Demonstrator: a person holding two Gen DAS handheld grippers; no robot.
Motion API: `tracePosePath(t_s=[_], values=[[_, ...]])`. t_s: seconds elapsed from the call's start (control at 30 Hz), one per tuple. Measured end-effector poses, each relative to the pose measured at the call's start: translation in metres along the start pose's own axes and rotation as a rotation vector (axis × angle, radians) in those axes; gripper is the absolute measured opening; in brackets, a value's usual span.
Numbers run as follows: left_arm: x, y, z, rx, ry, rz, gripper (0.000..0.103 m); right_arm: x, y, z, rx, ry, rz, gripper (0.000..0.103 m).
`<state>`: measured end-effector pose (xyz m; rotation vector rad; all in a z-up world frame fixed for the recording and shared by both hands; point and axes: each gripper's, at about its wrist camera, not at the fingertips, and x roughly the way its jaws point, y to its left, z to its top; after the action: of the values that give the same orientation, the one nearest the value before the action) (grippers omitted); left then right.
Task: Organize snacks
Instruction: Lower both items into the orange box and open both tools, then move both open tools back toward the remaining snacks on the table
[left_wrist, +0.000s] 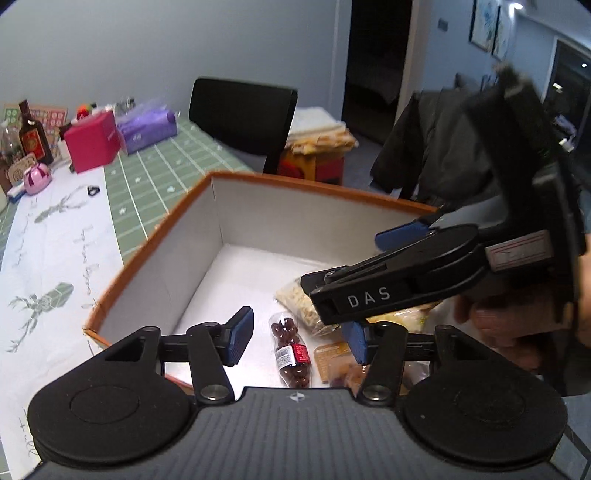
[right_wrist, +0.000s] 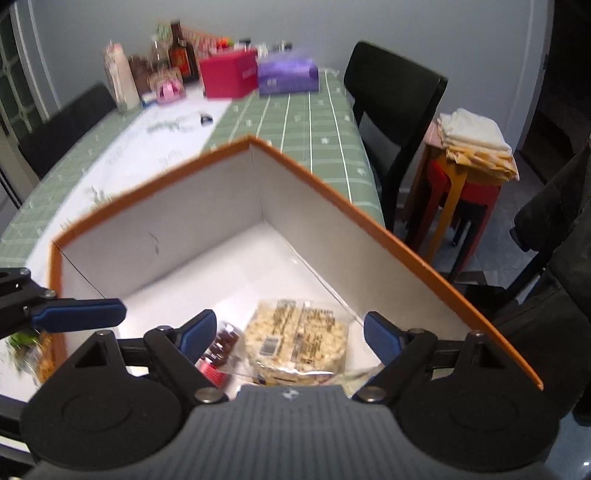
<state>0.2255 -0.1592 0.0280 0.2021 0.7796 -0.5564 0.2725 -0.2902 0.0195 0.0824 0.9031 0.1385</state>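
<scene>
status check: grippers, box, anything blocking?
Left gripper open, empty. Right gripper open, empty, above the box. Puffed-snack pack and berry tube lie inside. Nothing blocking.

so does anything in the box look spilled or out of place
Nothing stands out. The box sits upright, and the puffed snack pack and the clear pack of dark round sweets lie sealed on its floor, nothing spilled.

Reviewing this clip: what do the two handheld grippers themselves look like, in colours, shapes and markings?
Both are matte black linkage grippers on a ribbed dark-grey body with two round discs. The left gripper and right gripper have blue ribbed finger pads. In the left wrist view, the right one shows white "DAS" lettering and a red-lined white label.
</scene>
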Motion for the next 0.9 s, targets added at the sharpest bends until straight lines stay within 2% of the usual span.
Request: tracePosePath(t_s=[0.07,0.17,0.3,0.43,0.63,0.77,0.9], values=[[-0.017,0.002,-0.002,0.004,-0.035,-0.002,0.065,-0.01,0.002,-0.001,0.024,-0.032,0.015,0.085],[-0.038,0.009,-0.011,-0.015,-0.081,-0.002,0.072,-0.028,0.012,-0.003,0.026,-0.077,0.03,0.085],[-0.061,0.028,-0.026,-0.061,-0.126,0.015,0.073,-0.054,0.035,-0.01,-0.021,-0.139,0.057,0.085],[-0.078,0.053,-0.042,-0.112,-0.128,0.015,0.076,-0.077,0.057,-0.02,-0.059,-0.174,0.121,0.085],[-0.106,0.079,-0.071,-0.208,-0.163,0.077,0.077,-0.103,0.084,-0.039,-0.085,-0.237,0.18,0.085],[-0.111,0.086,-0.096,-0.243,-0.157,0.103,0.078,-0.111,0.099,-0.061,-0.084,-0.27,0.201,0.085],[-0.113,0.095,-0.126,-0.307,-0.151,0.113,0.078,-0.113,0.113,-0.09,-0.106,-0.291,0.187,0.085]])
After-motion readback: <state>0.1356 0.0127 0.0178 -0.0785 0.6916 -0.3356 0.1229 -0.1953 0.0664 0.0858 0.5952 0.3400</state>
